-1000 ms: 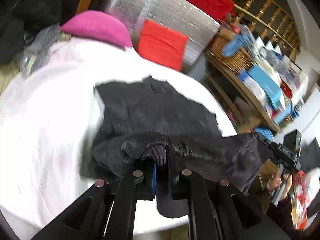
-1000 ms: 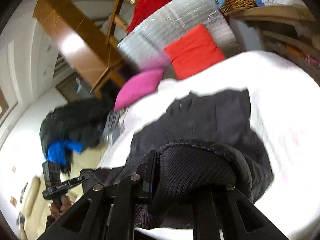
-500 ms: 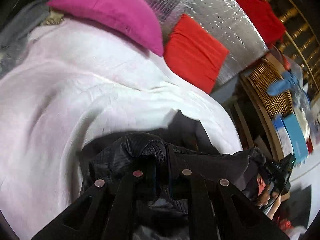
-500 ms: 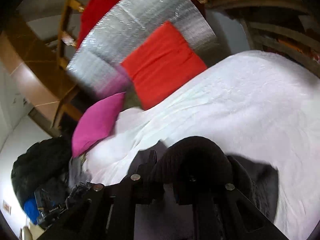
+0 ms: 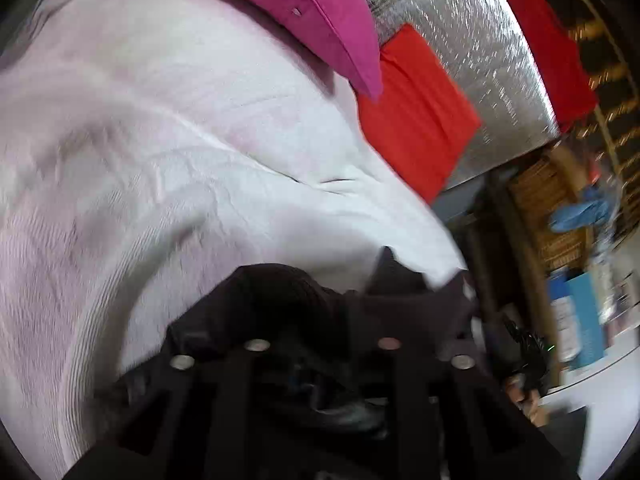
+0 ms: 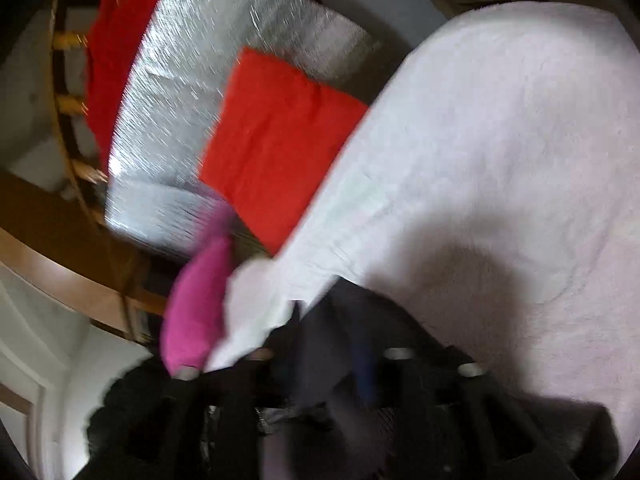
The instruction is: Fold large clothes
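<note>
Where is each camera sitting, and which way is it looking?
Left wrist: sits on the left hand-held gripper, looking along its fingers over the black garment at the white bedcover; a hand shows at right.
Right wrist: sits on the right hand-held gripper, facing across the bedcover toward the red cushion.
Both show the garment, bedcover, red cushion, pink pillow and silver mat.

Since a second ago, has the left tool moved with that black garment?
Yes. The left tool, shut on the black garment, has carried it forward over the white bedspread, toward the pink pillow, which now looms closer.
</note>
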The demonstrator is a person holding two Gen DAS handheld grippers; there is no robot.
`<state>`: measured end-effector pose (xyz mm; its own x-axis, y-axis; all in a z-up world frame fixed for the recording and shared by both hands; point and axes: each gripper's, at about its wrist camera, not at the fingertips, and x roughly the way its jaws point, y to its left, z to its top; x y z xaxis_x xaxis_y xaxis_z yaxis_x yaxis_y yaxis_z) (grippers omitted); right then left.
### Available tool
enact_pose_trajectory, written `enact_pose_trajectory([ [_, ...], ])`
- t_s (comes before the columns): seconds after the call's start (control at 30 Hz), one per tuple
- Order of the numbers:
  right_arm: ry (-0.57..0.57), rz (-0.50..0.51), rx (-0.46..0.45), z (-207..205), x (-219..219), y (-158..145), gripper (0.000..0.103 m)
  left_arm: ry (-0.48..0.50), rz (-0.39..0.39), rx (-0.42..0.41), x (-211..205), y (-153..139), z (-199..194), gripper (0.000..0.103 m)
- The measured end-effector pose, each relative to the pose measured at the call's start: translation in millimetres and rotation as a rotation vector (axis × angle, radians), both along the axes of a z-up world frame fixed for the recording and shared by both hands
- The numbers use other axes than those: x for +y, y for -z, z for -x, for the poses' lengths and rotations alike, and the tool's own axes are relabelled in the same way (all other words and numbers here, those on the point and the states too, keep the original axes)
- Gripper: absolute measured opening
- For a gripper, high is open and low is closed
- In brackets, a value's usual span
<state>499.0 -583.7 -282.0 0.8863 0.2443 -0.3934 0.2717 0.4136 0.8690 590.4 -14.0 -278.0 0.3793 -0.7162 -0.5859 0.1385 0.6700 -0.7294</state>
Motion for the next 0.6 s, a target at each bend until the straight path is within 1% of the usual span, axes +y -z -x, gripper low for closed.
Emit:
enact_pose_trajectory([
  [0.03,0.021,0.012,-0.022,14.8,-4.9,-10.6,0.096,-0.028,0.018,-0.011,9.0,-5.5,9.2,0.047],
  [0.07,0.06,0.048,-0.048,31.7,-7.3,-21.6,0.095,-0.058,0.007,-0.03,15.2,-11.3,17.1,0.067],
  [0.1,0.077,0.102,-0.071,50.1,-7.6,-34.9,0.095,-0.112,-0.013,-0.076,25.7,-22.4,32.6,0.076],
  [0.13,0.059,0.135,-0.068,58.8,-6.2,-42.6,0.095,-0.152,-0.032,-0.111,31.9,-29.4,43.6,0.087],
  [0.2,0.023,0.197,-0.014,77.5,-1.5,-55.0,0.095,-0.216,-0.047,-0.167,43.7,-45.1,65.1,0.089],
  [0.23,0.012,0.249,0.032,92.1,5.1,-60.8,0.095,-0.231,-0.082,-0.15,46.3,-53.1,72.2,0.09],
  [0.27,0.006,0.29,0.059,103.2,11.2,-64.4,0.095,-0.217,-0.156,-0.113,45.1,-60.2,77.8,0.09],
  [0.3,0.008,0.321,0.072,114.8,15.5,-66.7,0.095,-0.199,-0.211,-0.098,42.8,-64.8,86.2,0.09],
  [0.33,0.01,0.358,0.082,129.9,23.5,-68.8,0.095,-0.191,-0.22,-0.106,43.1,-66.9,97.1,0.09],
  [0.37,0.011,0.383,0.09,141.8,29.6,-68.6,0.095,-0.192,-0.212,-0.118,44.9,-66.9,113.7,0.09],
  [0.43,0.019,0.422,0.125,161.5,38.5,-67.6,0.095,-0.238,-0.224,-0.113,51.5,-57.7,149.5,0.09],
  [0.5,0.013,0.445,0.18,168.9,44.1,-61.2,0.095,-0.293,-0.266,-0.076,55.8,-40.8,170.8,0.09],
  [0.53,0.006,0.441,0.19,169.5,44.0,-57.5,0.094,-0.298,-0.287,-0.055,56.4,-35.0,172.4,0.09],
  [0.6,-0.022,0.416,0.218,172.8,40.8,-46.8,0.094,-0.275,-0.315,0.003,57.6,-25.0,168.0,0.09],
])
